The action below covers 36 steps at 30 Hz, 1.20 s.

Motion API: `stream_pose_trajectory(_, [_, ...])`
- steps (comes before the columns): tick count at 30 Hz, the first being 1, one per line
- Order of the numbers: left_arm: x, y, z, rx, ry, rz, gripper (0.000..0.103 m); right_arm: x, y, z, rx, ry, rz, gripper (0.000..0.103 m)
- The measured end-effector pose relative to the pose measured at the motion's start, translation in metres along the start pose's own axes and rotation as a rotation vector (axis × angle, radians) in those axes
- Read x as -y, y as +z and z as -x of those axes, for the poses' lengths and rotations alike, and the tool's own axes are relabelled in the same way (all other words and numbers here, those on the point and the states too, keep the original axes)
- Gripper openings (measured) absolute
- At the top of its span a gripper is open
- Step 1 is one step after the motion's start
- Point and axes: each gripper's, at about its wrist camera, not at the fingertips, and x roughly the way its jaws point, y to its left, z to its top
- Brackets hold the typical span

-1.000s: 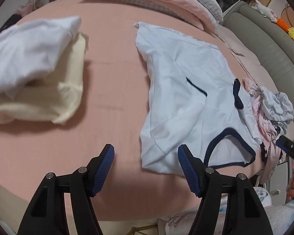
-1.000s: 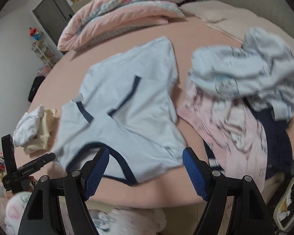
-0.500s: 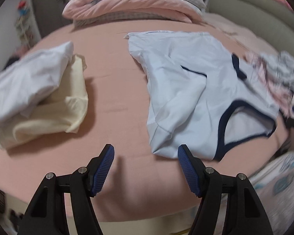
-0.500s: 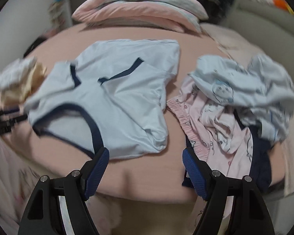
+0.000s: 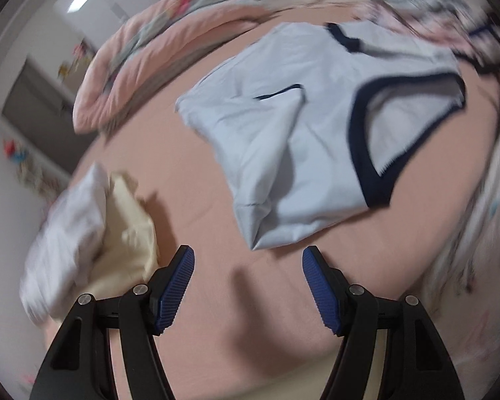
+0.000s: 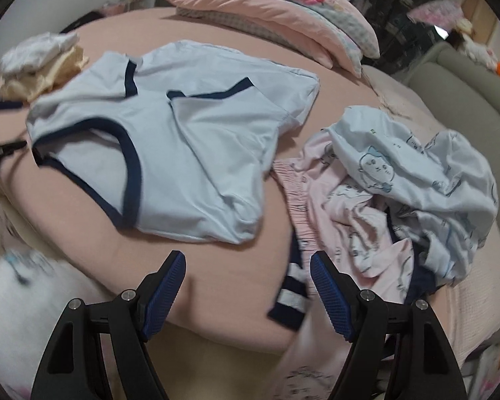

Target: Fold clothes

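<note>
Shirt lies spread near the bed's front edge, ahead-left of my right claw and ahead-right of my left claw; both gape wide, empty.

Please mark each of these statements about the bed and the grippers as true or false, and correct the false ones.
1. Both grippers are open and hold nothing. True: left gripper, right gripper.
2. The blue shirt has navy trim. True.
3. The shirt hangs from the right gripper. False: it lies on the bed.
4. The white and cream clothes lie on top of the shirt. False: they lie beside it.
5. An unfolded pile lies next to the shirt. True.
</note>
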Motion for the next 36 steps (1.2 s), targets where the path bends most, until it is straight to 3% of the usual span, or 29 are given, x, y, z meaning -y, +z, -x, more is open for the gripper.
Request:
stream_pose_trajectory(8, [0.001, 0.008, -0.014, 0.028, 0.044, -0.105, 0.067, -0.021, -0.005, -0.004, 0.046, -0.067, 0.249, 0.077])
stream_pose_trajectory(17, [0.013, 0.007, -0.023, 0.144, 0.110, -0.225, 0.072, -0.065, -0.010, -0.021, 0.163, -0.216, 0.573, 0.077])
stream_pose_trajectory(22, [0.013, -0.001, -0.019, 0.166, 0.094, -0.340, 0.072, -0.071, -0.002, -0.029, 0.197, -0.218, 0.658, 0.077])
stream_pose_trajectory(27, [0.023, -0.016, -0.011, 0.203, 0.133, -0.514, 0.072, -0.076, -0.005, -0.031, 0.225, -0.243, 0.782, 0.077])
stream_pose_trajectory(32, [0.022, -0.011, -0.015, 0.218, 0.095, -0.542, 0.073, -0.082, -0.006, -0.036, 0.251, -0.281, 0.866, 0.077])
stream_pose_trajectory(36, [0.022, -0.009, -0.016, 0.239, 0.084, -0.590, 0.082, -0.086, 0.002, -0.044, 0.268, -0.303, 0.857, 0.080])
